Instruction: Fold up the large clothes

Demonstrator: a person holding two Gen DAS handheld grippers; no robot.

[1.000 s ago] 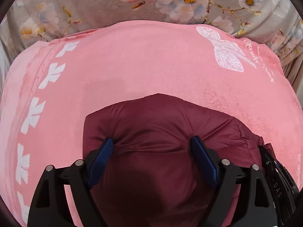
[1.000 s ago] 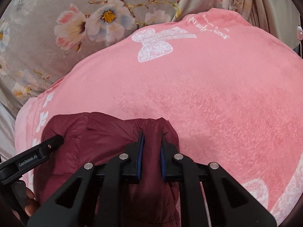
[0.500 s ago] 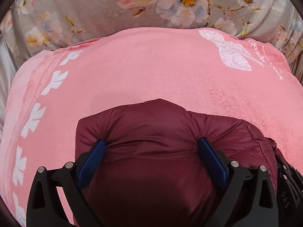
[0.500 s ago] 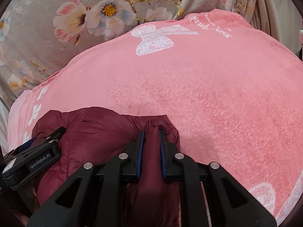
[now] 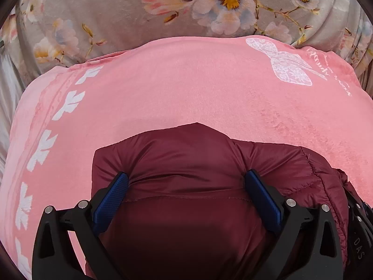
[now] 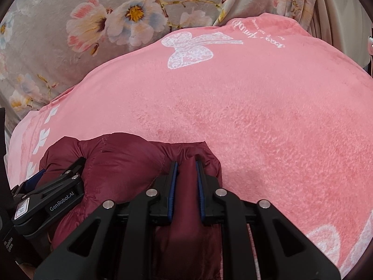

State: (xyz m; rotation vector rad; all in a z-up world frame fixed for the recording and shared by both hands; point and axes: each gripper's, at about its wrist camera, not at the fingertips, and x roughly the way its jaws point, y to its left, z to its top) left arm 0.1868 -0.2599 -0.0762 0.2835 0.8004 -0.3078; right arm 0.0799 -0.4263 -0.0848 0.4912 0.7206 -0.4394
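The jacket (image 5: 191, 163) sits right under both your grippers, bunched into a compact maroon bundle on the blanket (image 5: 186, 88); how many folds are in it you can't tell from here, and part of it runs off below the frame. It looks folded down but not yet released, so I judge you are near the end of a fold: letting go and flattening remain.

Your left gripper (image 5: 186, 184) has just been opening and its jaws stand wide apart, straddling a puffy hump of the jacket; the fabric bulges against the blue pads (image 5: 110, 200), though they look more rested on it than squeezing. Your right gripper (image 6: 185, 175) is clamped on a narrow ridge of jacket pinched up between its pads.

The jacket is quilted and slippery-looking, with stitched seams and a soft sheen, and it puffs back where not pressed. Beyond the fingertips the blanket is pink fleece with white leaves and a butterfly; farther out lies a grey floral sheet (image 5: 116, 11).
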